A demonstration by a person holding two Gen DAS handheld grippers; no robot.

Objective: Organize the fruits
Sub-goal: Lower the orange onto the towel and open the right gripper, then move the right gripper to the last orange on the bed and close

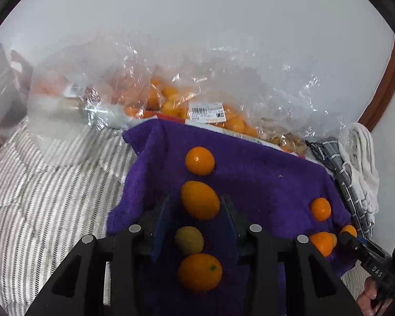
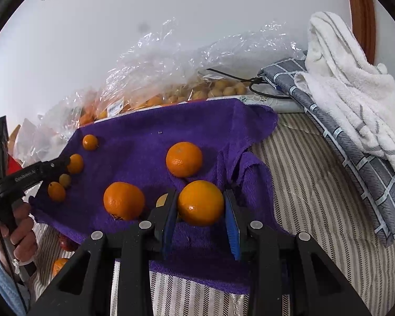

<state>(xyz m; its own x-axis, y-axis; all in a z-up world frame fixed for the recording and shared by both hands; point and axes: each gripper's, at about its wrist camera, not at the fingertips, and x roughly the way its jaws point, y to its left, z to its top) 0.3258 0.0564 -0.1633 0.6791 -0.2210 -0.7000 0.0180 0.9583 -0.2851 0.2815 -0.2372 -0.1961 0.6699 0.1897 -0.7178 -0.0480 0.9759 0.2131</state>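
A purple towel (image 1: 263,173) lies on a striped cloth and carries the loose fruit. Several kumquats form a line in the left wrist view. One kumquat (image 1: 200,200) rests on the towel between the fingertips of my left gripper (image 1: 196,197), which is open with a small gap on the left side. A greenish kumquat (image 1: 189,240) and an orange one (image 1: 200,271) lie further back between the fingers. My right gripper (image 2: 201,192) is shut on a mandarin (image 2: 200,202) at the towel's right fold. Two more mandarins (image 2: 183,159) (image 2: 123,200) sit nearby.
Clear plastic bags (image 1: 210,110) of oranges and small fruit stand at the back against the wall. A white towel (image 2: 350,84) lies on a grey checked cloth (image 2: 368,173) at the right. A hand (image 2: 21,226) holds the left gripper's grip.
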